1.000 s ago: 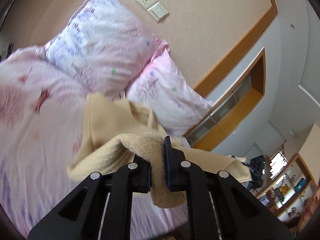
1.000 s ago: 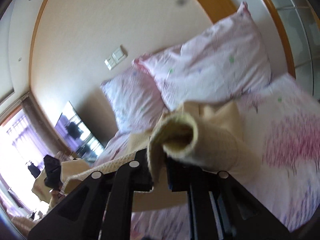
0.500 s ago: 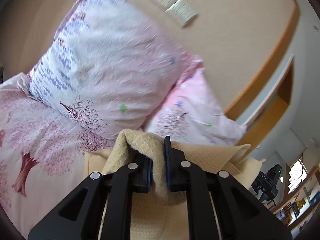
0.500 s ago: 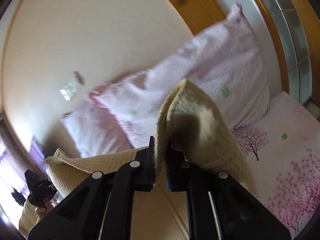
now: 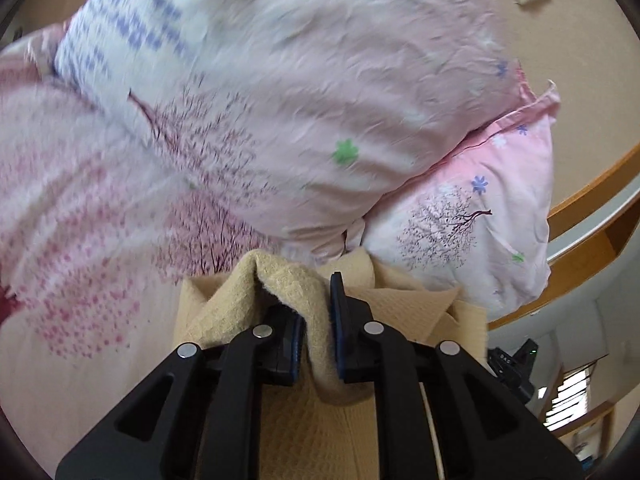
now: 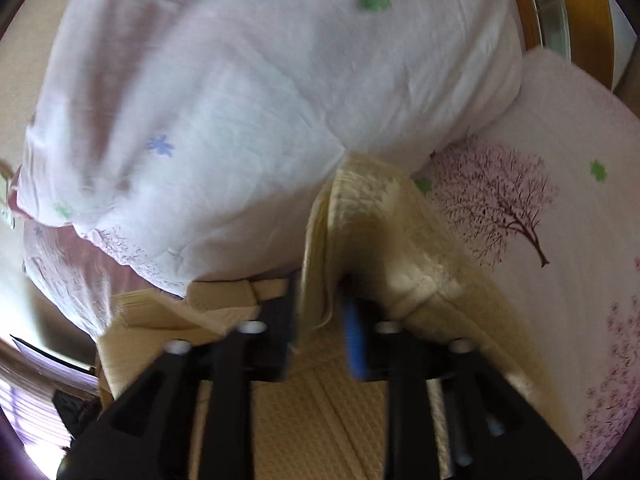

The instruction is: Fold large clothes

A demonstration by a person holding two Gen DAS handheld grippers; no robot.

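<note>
A beige waffle-knit garment (image 5: 320, 432) lies on the pink floral bedsheet (image 5: 80, 264), its far end near the pillows. My left gripper (image 5: 316, 320) is shut on a bunched fold of the garment. In the right wrist view the same garment (image 6: 304, 424) spreads below my right gripper (image 6: 320, 312), whose jaws stand a little apart with a fold of cloth (image 6: 360, 216) still standing between them. The far edge of the garment reaches the base of the pillows.
Two pink floral pillows (image 5: 280, 92) (image 5: 480, 224) lean on the beige wall behind the garment; one large pillow (image 6: 240, 112) fills the right wrist view. A wooden headboard trim (image 5: 592, 192) runs at the right. The bedsheet (image 6: 560, 240) extends to the right.
Both grippers have carried the garment's edge forward and down towards the pillows. The right gripper's jaws have parted from the cloth fold; the left stays clamped.
</note>
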